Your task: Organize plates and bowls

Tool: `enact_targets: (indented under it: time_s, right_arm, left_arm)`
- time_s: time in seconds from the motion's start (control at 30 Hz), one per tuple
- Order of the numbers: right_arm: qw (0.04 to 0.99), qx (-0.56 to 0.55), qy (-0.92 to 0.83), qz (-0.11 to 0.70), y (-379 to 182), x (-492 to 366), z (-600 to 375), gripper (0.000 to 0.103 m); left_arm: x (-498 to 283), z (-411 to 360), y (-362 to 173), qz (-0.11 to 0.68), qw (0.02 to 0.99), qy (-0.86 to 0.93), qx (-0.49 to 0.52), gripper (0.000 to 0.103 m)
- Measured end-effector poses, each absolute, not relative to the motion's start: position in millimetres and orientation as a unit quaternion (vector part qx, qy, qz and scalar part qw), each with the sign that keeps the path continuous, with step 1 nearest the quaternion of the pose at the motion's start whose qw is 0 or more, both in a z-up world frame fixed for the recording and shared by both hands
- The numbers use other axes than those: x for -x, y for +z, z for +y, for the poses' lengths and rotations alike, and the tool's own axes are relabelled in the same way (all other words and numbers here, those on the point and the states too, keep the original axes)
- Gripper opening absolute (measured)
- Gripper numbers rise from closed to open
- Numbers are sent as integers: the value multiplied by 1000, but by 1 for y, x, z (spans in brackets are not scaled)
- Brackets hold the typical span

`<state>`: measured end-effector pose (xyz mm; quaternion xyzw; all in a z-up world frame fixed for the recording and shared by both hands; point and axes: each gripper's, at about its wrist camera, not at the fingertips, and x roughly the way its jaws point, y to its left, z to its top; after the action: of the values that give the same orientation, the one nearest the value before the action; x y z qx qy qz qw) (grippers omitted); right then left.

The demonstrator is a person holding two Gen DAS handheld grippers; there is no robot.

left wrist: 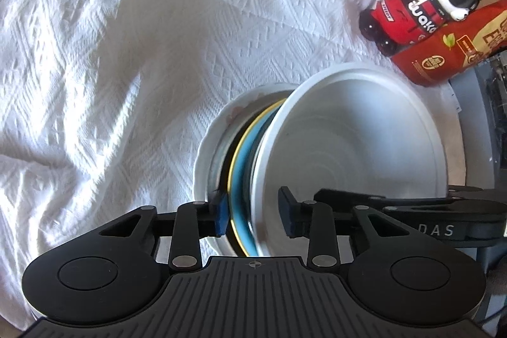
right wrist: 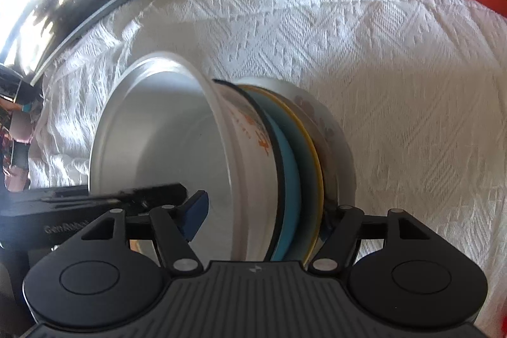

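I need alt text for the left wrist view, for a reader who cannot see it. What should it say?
The black left gripper straddles the rim of a stack of dishes on a white woven tablecloth: a white bowl on top, a blue plate with a yellow rim, and a white scalloped plate below. A panda toy in a red shirt stands behind.

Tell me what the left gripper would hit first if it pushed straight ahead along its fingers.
Probably the stack itself: the left gripper already straddles the white bowl rim and the blue plate edge. Beyond them lies the white tablecloth; depth is unclear.
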<state>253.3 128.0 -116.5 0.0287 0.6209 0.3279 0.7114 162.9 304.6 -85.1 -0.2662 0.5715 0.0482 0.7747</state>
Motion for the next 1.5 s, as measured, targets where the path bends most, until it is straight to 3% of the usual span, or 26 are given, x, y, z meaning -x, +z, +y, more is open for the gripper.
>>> enact_targets:
  time_s: [0.13, 0.23, 0.47, 0.63, 0.8, 0.93, 1.07, 1.13, 1.17, 1.27, 1.5]
  right_arm:
    - [707, -2, 323, 629, -108, -254, 130, 62]
    - [723, 21, 317, 613, -95, -250, 132, 63]
    - [773, 46, 305, 554, -59, -247, 125, 65]
    - [816, 79, 344, 457, -29, -218, 125, 66]
    - [854, 142, 310, 393, -36, -202, 129, 66]
    - [872, 125, 287, 376, -47, -196, 122, 66]
    - [866, 56, 284, 408, -52, -203, 109, 65]
    - [865, 47, 279, 415, -55, -202, 108, 61]
    - [865, 53, 278, 415, -56, -202, 108, 52]
    - [859, 58, 289, 419, -55, -200, 111, 40]
    - [861, 57, 298, 408, -46, -201, 113, 40]
  left_arm:
    - [-160, 308, -80, 572, 776, 39, 265, 31]
    - [-156, 312, -76, 562, 782, 31, 269, 26]
    - [-153, 312, -41, 515, 812, 5, 274, 27]
    - [-153, 306, -30, 503, 823, 8, 262, 27]
    - [-152, 308, -29, 489, 825, 16, 281, 27]
    - [-148, 310, -32, 480, 823, 26, 302, 26]
    - [-144, 313, -35, 477, 818, 29, 320, 25]
    - [-143, 314, -35, 476, 817, 27, 324, 25]
    - [-143, 314, -34, 474, 818, 26, 325, 25]
    - [-144, 313, -34, 472, 821, 25, 320, 25]
    - [-141, 316, -37, 473, 816, 26, 332, 25]
